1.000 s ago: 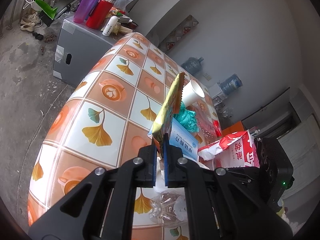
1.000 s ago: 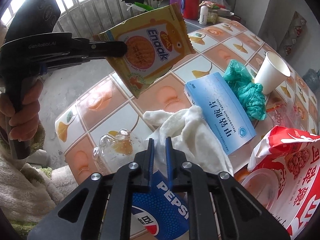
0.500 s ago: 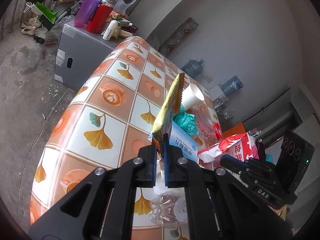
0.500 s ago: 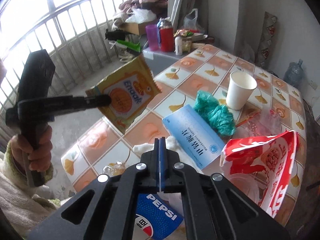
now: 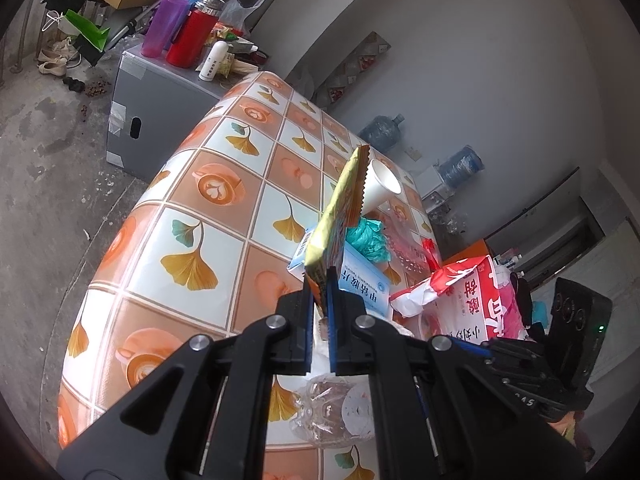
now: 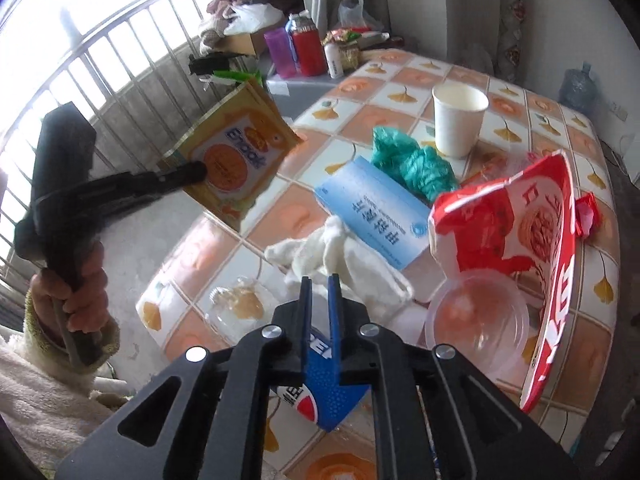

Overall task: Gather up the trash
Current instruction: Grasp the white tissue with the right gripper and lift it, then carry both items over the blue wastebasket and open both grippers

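On table [image 6: 472,80], one paper cup [image 6: 459,118], left tool [image 5: 320,286] gripping one snack packet [image 5: 340,216]

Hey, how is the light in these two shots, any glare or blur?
Right wrist view: the window at upper left is blown out white, and the yellow snack packet is slightly smeared. Left wrist view: even, soft light, no glare; fisheye bends the table edge.

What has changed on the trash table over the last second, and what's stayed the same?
The right gripper closed half a second ago and has reopened slightly, empty, having pulled back from the white cloth. The left gripper still pinches the yellow snack packet, now held further out past the table's edge. The paper cup, blue box and red bag haven't moved.
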The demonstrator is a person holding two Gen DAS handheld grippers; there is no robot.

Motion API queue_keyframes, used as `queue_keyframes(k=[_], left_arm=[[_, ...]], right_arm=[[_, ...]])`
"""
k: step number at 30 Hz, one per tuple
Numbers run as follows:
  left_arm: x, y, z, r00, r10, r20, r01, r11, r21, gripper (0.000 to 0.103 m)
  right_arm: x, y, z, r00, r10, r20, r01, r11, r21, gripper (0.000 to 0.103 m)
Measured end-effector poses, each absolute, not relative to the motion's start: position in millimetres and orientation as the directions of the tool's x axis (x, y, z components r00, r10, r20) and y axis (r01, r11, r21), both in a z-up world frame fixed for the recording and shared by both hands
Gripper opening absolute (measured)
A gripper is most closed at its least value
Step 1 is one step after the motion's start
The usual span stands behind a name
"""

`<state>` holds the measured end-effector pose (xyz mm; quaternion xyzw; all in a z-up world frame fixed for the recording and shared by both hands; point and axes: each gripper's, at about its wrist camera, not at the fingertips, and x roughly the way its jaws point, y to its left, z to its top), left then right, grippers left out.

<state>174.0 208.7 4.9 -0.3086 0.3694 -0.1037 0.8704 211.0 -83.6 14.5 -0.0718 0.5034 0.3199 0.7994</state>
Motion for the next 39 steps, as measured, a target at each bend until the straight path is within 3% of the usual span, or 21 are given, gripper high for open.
queue_keyframes(k=[4, 8, 25, 27, 31, 39], left_arm=[[172.6, 209.2, 4.3, 0.708, -0.409, -0.575, -0.048, 0.785, -0.618, 0.004], [173.5, 212.4, 1.8, 0.706, -0.406, -0.581, -0.059, 0.783, -0.619, 0.004], [185.4, 224.6, -12.5, 0.694, -0.403, -0.597, -0.096, 0.77, -0.631, 0.004], [185.5, 225.5, -13.2, 0.694, -0.402, -0.597, -0.098, 0.769, -0.631, 0.004], [184.7, 225.6, -13.0, 0.694, -0.401, -0.598, -0.099, 0.769, -0.631, 0.004], [179.9, 226.5, -5.8, 0.707, -0.392, -0.589, -0.094, 0.773, -0.627, 0.004]], right_arm=[[221.6, -74.2, -8.2, 0.231, 0.371, -0.899, -0.585, 0.792, 0.176, 0.015], [237.5, -63.5, -16.4, 0.217, 0.355, -0.909, -0.582, 0.795, 0.172, 0.034], [284.6, 3.8, -55.0, 0.217, 0.234, -0.948, -0.612, 0.789, 0.054, 0.035], [286.9, 4.3, -57.7, 0.218, 0.233, -0.948, -0.611, 0.79, 0.054, 0.033], [287.6, 3.2, -59.7, 0.232, 0.237, -0.944, -0.608, 0.792, 0.049, 0.01], [275.1, -17.2, -22.4, 0.316, 0.341, -0.885, -0.591, 0.801, 0.098, 0.005]])
